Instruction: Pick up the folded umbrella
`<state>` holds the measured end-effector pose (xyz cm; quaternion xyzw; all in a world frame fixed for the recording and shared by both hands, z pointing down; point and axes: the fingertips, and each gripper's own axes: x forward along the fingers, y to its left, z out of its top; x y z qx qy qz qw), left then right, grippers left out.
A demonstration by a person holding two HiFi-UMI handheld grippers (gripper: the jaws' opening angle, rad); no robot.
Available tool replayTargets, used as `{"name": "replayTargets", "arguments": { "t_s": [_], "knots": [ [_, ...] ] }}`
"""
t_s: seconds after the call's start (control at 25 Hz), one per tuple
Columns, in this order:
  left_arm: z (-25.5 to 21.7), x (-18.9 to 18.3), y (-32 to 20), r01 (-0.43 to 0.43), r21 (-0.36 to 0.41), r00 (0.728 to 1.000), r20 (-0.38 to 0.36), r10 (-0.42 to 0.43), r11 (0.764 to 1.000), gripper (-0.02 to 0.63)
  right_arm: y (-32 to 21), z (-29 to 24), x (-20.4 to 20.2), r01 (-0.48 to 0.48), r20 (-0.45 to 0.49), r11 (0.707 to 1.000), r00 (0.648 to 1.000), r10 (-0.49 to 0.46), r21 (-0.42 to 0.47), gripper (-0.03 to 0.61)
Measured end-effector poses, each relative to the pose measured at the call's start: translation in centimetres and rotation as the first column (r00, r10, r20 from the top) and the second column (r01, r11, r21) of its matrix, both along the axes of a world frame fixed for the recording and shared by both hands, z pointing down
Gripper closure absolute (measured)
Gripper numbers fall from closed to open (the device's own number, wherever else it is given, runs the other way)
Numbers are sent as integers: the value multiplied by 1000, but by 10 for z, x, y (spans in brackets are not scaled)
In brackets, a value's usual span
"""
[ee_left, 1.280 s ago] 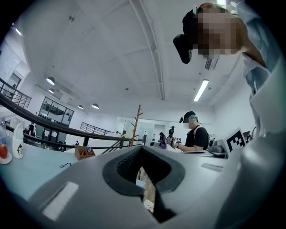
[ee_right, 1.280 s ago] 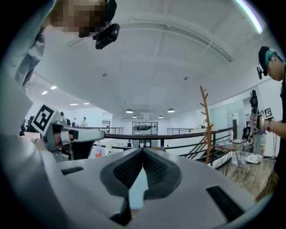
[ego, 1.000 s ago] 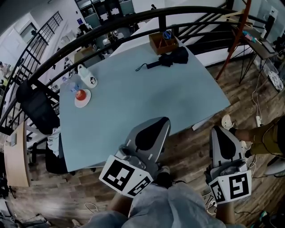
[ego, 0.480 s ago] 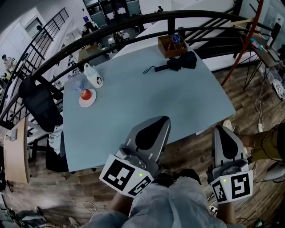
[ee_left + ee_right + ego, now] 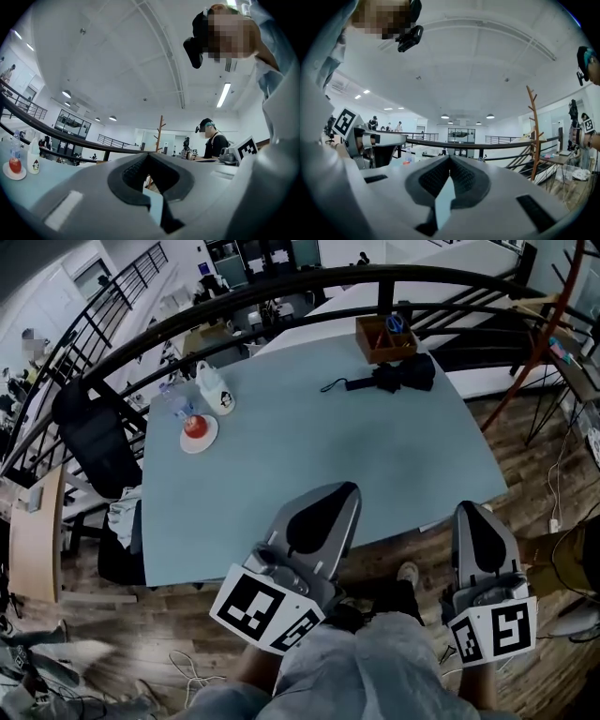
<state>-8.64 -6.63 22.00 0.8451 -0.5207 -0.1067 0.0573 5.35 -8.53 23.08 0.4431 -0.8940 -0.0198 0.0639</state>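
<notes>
The folded black umbrella [image 5: 392,378] lies at the far right of the pale blue table [image 5: 309,456], its strap trailing left, just in front of a wooden box [image 5: 384,337]. My left gripper [image 5: 339,491] hovers over the table's near edge, jaws shut with nothing between them. My right gripper [image 5: 468,510] hangs off the table's right side above the wooden floor, jaws also shut and empty. Both are far from the umbrella. In the left gripper view [image 5: 149,154] and the right gripper view [image 5: 449,157] the tips meet and point roughly level across the room.
A white plate with a red thing [image 5: 198,431], a water bottle [image 5: 176,399] and a white penguin mug [image 5: 216,393] stand at the table's far left. A black railing [image 5: 281,296] curves behind the table. A black chair [image 5: 98,451] stands at the left.
The table and umbrella have shifted right and slightly down in the head view as I moved. Both grippers stay shut and keep their places in the picture.
</notes>
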Motion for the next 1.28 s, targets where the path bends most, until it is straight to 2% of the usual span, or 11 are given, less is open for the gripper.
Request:
{"name": "replayTargets", "arguments": {
  "t_s": [0.32,0.6,0.88,1.28],
  "knots": [
    [3,10,-18,67,-12,998,22,-67,998,609,-28,4,3,85,27,996,996,-85,-5,578],
    [-2,38,-47,117,-21,993,31,-117,993,609,-61,2,37,112,44,994,993,-112,-10,578],
    [-13,81,-77,135,-12,990,50,-134,991,609,-99,1,75,135,64,990,989,-133,-32,578],
    [-12,114,-105,257,-22,964,72,-255,966,609,-137,-4,86,284,80,958,956,-281,-30,578]
  ]
}}
